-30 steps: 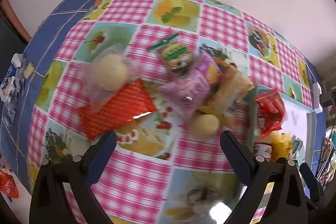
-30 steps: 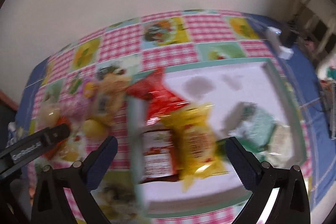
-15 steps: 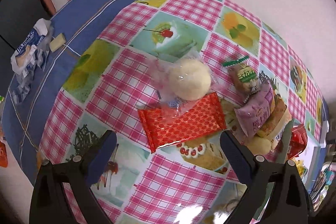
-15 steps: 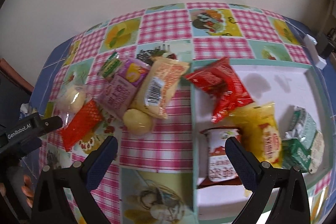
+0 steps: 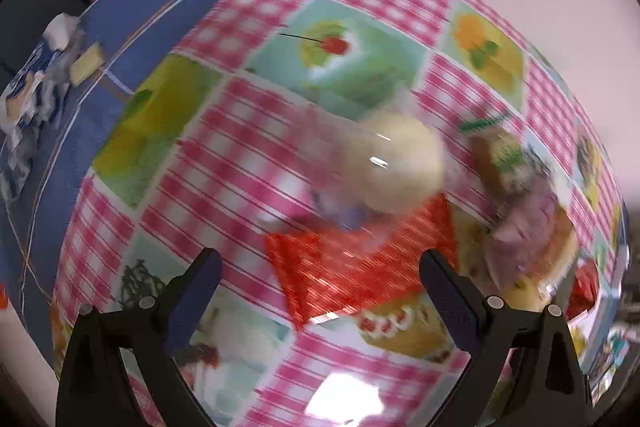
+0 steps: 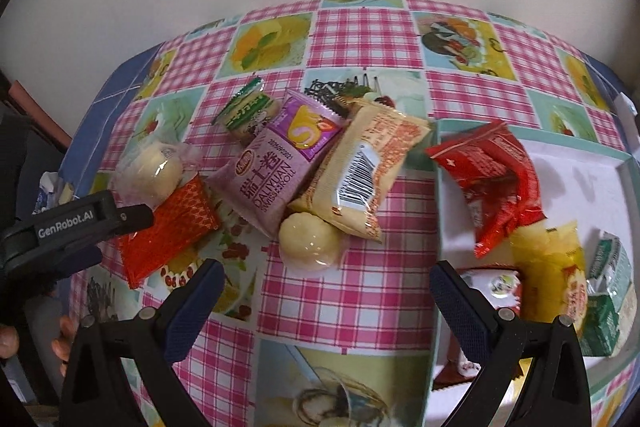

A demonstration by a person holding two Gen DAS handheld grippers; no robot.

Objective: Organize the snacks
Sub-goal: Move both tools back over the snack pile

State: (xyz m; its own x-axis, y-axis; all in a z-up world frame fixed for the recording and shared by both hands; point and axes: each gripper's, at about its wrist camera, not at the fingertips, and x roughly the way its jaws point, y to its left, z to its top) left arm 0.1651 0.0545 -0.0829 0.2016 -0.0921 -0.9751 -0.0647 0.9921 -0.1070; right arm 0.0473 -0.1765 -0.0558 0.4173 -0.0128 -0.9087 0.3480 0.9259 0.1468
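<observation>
Loose snacks lie on the checked tablecloth: an orange-red flat packet (image 5: 360, 267) (image 6: 168, 227), a wrapped round bun (image 5: 396, 163) (image 6: 156, 167), a purple Swiss roll pack (image 6: 280, 171), a beige barcode pack (image 6: 364, 171), a small pale ball (image 6: 308, 243) and a green-striped cookie pack (image 6: 248, 107). My left gripper (image 5: 320, 291) is open and empty, right over the orange-red packet; its view is blurred. My right gripper (image 6: 324, 295) is open and empty, just short of the pale ball. The white tray (image 6: 600, 163) at right holds a red bag (image 6: 492, 171), a yellow bag (image 6: 556, 267) and a green pack (image 6: 608, 291).
The left gripper's body (image 6: 76, 223) shows at the left edge of the right wrist view, by the orange-red packet. A crumpled blue-white wrapper (image 5: 28, 95) lies on the blue cloth at the table's far left. A wall runs behind the table.
My left gripper has swung left and closed in on the orange-red packet and bun. My right gripper has swung left from the tray to the loose pile.
</observation>
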